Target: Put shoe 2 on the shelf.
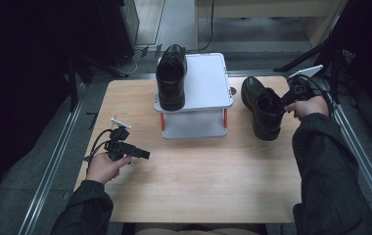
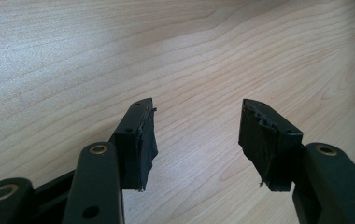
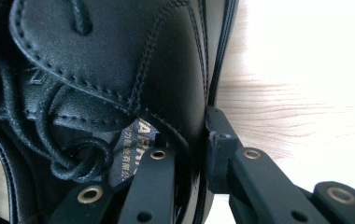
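At the desk's (image 1: 198, 191) right edge, the right claw (image 1: 286, 100) clamps one shoe's (image 1: 260, 107) collar, wrist bent inward; the left claw (image 1: 142, 153) hovers open, level, low over bare wood.

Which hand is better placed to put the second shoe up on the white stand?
Right. The right gripper is shut on the side wall of the shoe, beside the white stand. The left gripper is open over bare table, farther off.
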Demonstrator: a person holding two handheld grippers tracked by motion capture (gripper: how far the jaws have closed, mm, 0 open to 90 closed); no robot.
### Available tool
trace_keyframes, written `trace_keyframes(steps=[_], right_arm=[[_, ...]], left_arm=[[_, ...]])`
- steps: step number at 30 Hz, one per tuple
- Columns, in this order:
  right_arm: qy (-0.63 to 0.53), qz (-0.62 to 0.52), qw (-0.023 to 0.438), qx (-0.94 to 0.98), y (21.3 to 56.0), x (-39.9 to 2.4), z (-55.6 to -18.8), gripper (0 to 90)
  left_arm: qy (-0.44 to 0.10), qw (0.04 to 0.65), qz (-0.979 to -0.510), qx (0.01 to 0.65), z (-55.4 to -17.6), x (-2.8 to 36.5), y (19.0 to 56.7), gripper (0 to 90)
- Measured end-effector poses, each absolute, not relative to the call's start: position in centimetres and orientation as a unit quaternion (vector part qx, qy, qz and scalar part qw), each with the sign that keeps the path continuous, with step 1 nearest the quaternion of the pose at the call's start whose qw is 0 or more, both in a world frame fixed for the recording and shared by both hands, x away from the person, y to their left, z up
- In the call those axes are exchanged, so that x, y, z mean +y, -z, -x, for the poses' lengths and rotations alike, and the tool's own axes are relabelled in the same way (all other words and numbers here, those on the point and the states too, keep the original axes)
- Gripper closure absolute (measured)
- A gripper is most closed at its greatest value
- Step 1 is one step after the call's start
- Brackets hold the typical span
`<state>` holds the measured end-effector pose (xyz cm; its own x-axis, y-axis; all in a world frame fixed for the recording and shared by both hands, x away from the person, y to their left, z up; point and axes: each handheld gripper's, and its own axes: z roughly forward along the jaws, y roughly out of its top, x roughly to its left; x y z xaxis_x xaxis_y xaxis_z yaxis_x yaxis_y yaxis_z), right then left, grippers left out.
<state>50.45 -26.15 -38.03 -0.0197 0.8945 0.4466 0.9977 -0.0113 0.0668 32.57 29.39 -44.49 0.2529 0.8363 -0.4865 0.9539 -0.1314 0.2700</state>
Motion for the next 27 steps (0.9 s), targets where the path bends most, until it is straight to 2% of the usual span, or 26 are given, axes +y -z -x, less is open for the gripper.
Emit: trace_keyframes(steps=[13,27], right_arm=[[0.204,0.696,0.122,-0.678,32.5,-25.5,-50.7,83.5],[0.208,0.683,0.109,-0.691,27.7,-22.0,-51.3,83.4]], left_arm=[[0.112,0.266,-0.751,0.594,-33.0,29.1,44.5,45.1],[0.114,0.266,-0.753,0.590,-33.3,28.7,44.4,45.1]])
